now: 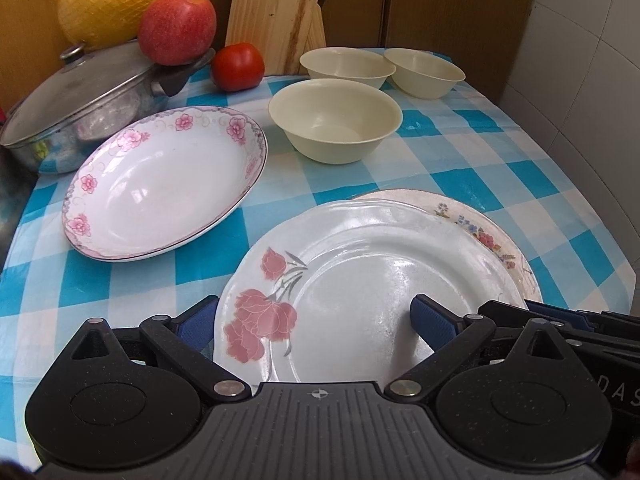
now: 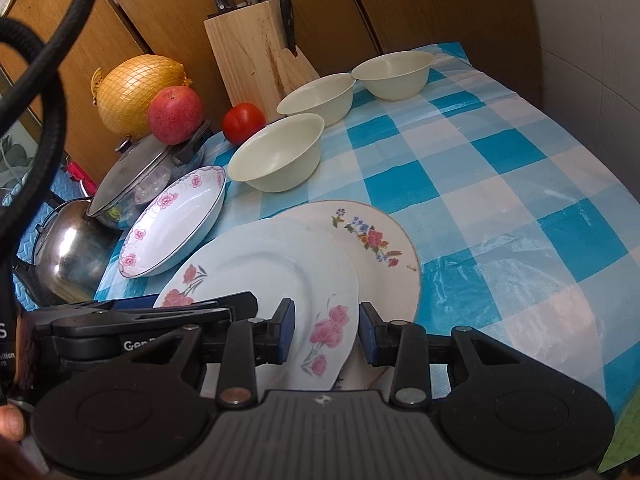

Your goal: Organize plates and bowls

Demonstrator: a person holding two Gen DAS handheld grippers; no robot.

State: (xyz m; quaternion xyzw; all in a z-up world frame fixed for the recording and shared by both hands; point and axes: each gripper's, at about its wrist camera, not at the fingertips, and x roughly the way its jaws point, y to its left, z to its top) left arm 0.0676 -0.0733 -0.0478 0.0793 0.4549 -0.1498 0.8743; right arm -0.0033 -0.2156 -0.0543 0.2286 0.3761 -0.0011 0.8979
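Both grippers sit at the near rim of the rose plate point(image 2: 276, 264), a glossy white scalloped plate lying partly over a cream flower plate point(image 2: 372, 236) on the blue-white check cloth point(image 2: 500, 184). Left gripper point(image 1: 316, 320): jaws wide, blue ribbed pads straddling the rim, not pressing. Right gripper point(image 2: 327, 334): jaws narrow, rim edge between the pads, contact unclear. Deep oval dish point(image 1: 160, 184) with pink blossom border sits left. Three matte cream bowls point(image 1: 336, 120) cluster behind, round and smooth, two touching.
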